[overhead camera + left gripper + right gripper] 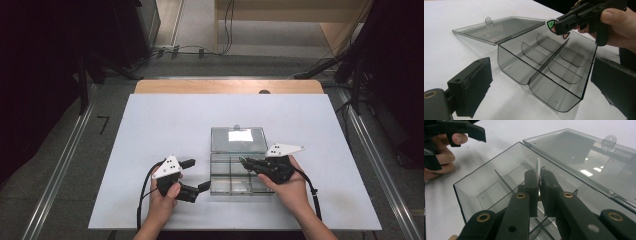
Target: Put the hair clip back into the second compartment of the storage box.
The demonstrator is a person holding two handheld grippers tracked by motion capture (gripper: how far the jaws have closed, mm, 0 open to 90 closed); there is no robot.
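The white table [165, 130] filled the centre of the high view. On it, right of centre, lay a clear plastic box [235, 172] with dividers, its lid [238, 139] folded flat behind it. The left gripper [196, 175], at lower centre-left, rested on the table just beside the box, jaws wide apart and empty. The right gripper [245, 161], over the box's upper right compartments, was clamped on a small flat sticker [552, 24], green and white, held above the box.
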